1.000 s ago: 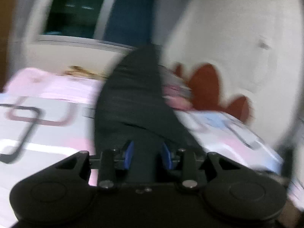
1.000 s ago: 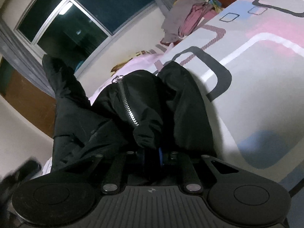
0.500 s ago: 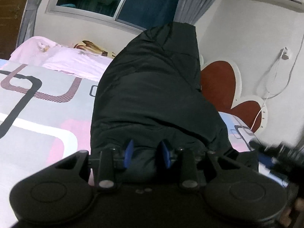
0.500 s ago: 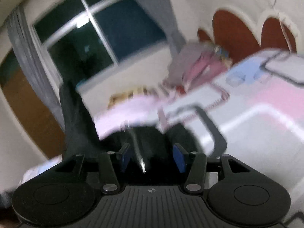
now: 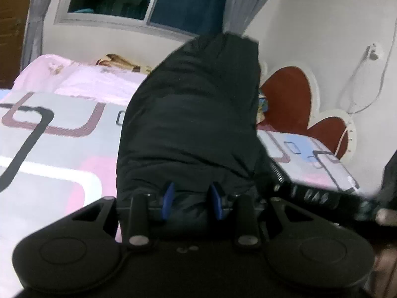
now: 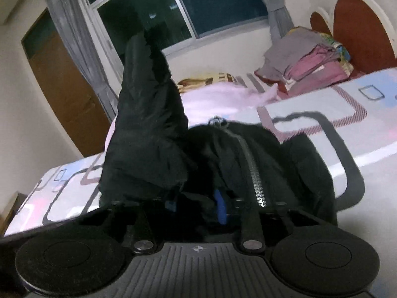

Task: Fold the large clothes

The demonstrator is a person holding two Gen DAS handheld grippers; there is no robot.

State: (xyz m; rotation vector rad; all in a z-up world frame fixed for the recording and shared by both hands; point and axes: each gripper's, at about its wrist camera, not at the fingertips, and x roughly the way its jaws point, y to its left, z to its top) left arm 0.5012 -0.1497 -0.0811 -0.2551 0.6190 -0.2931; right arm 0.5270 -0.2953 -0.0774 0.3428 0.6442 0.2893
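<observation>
A black zip-up jacket [image 5: 191, 124] lies bunched on the patterned bed [image 5: 49, 149]. My left gripper [image 5: 192, 197] is shut on a thick fold of it, and the cloth rises as a tall hump just ahead of the blue pads [image 5: 169, 196]. In the right wrist view the jacket [image 6: 148, 129] stands up at the left, with its silver zipper [image 6: 253, 173] running toward the camera. My right gripper [image 6: 196, 206] has its jaws closing, with black cloth packed between them and draped over the left finger.
A heap of grey and pink clothes [image 6: 312, 59] sits at the head of the bed [image 6: 359, 114] by the red headboard [image 5: 285, 99]. A pink blanket [image 5: 82, 79] lies along the wall under the window. A wooden door [image 6: 62, 94] stands at the left.
The right gripper let go of the cloth by the zipper, swung with its jaws wide, and now has jacket cloth between them again. The left gripper kept its grip and sank slightly.
</observation>
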